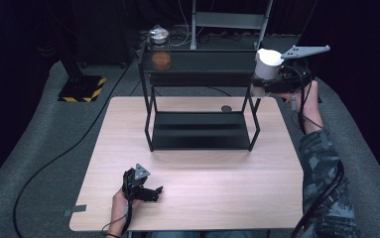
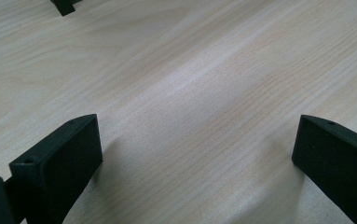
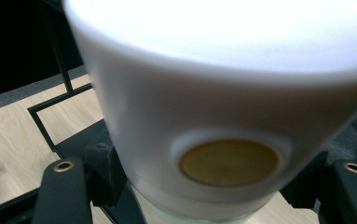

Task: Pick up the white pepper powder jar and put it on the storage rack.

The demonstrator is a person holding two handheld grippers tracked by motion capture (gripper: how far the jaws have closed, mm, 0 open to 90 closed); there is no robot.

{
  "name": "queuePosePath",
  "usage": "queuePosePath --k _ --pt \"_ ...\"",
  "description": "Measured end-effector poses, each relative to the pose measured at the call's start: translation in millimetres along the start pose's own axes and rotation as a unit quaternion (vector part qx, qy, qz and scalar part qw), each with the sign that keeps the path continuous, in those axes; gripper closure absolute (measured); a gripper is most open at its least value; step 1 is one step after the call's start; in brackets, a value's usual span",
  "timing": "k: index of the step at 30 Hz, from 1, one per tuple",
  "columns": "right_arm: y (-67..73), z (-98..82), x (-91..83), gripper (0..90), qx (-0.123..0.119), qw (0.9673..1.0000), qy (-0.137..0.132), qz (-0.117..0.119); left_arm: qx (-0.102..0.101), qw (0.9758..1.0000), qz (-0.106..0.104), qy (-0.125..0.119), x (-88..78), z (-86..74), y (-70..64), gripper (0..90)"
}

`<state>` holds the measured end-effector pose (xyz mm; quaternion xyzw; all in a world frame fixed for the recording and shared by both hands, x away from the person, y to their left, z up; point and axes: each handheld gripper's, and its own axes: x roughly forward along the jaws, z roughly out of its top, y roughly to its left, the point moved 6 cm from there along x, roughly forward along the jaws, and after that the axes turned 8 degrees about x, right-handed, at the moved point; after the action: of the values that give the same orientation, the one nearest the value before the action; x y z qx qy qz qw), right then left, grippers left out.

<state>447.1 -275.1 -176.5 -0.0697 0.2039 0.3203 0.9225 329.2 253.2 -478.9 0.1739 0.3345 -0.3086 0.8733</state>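
Left gripper (image 1: 147,191) is being rested on the table (image 1: 202,168) near its front edge, jaws spread wide, nothing between them. At the shelf (image 1: 200,62), a glass jar (image 1: 160,49) is standing on the left end of the top tier. Right gripper (image 1: 267,82) is being held at the shelf's right end, clenched on a white jar (image 3: 213,116). For placement, the jar should be lifted clear of the top rail, kept upright, then lowered flat before release. No writing is being made out; a round tan disc (image 3: 229,162) is showing on the jar, unmarked.
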Motion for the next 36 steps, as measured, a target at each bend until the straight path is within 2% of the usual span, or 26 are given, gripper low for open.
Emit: queuePosePath --k 12,23,36 --pt "-2.2 18.0 3.8 29.6 -0.008 0.9999 0.007 -0.005 0.001 1.0000 0.000 0.001 0.1 0.2 0.3 0.8" --pt "-7.6 32.1 10.5 29.6 -0.001 1.0000 0.003 -0.009 0.000 1.0000 0.000 0.001 0.1 0.3 0.4 0.7" --pt "-11.5 53.2 30.1 29.7 0.016 0.9997 -0.004 -0.015 0.000 1.0000 0.000 0.001 0.1 0.3 0.4 0.6"
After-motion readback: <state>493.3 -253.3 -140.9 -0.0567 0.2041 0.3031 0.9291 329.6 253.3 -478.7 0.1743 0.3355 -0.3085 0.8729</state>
